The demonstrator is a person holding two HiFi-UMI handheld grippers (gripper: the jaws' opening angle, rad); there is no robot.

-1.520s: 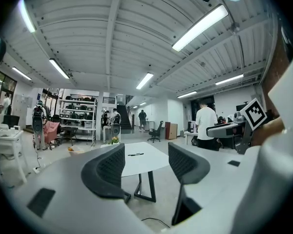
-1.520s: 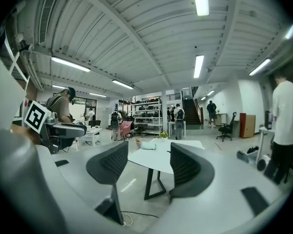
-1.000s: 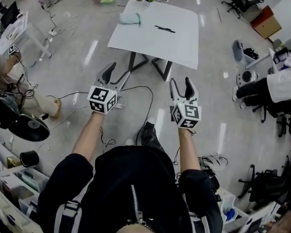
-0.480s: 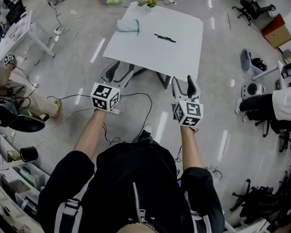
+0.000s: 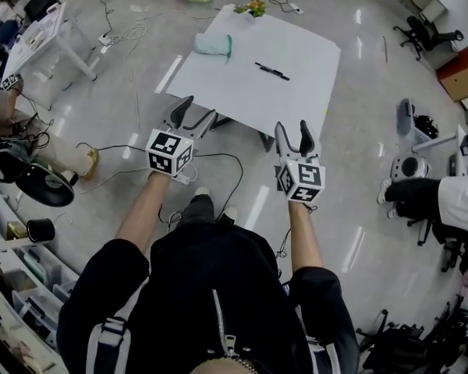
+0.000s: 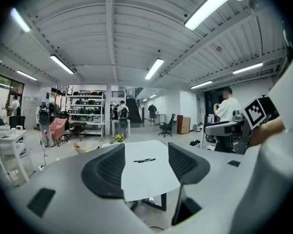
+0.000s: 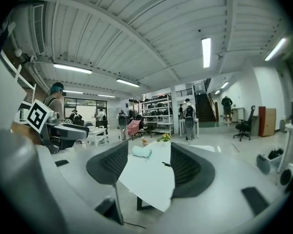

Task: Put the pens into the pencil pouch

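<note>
A white table point(image 5: 242, 92) stands ahead on the floor. On it lie black pens point(image 5: 272, 71), side by side, and a mint-green pencil pouch point(image 5: 214, 45) near the far left edge. My left gripper point(image 5: 194, 114) is open and empty, held in the air short of the table's near edge. My right gripper point(image 5: 293, 133) is also open and empty, level with it. The left gripper view shows the pens point(image 6: 145, 160) between its jaws far off. The right gripper view shows the pouch point(image 7: 141, 151) and the pens point(image 7: 166, 164).
A small potted plant point(image 5: 253, 8) sits at the table's far edge. Cables point(image 5: 218, 158) trail on the floor under the grippers. Office chairs point(image 5: 430, 34), shelves point(image 5: 19, 263) at the left, and a seated person point(image 5: 441, 197) at the right surround the area.
The person has walked closer to the table. Both grippers now reach nearly to its near edge, still open.
</note>
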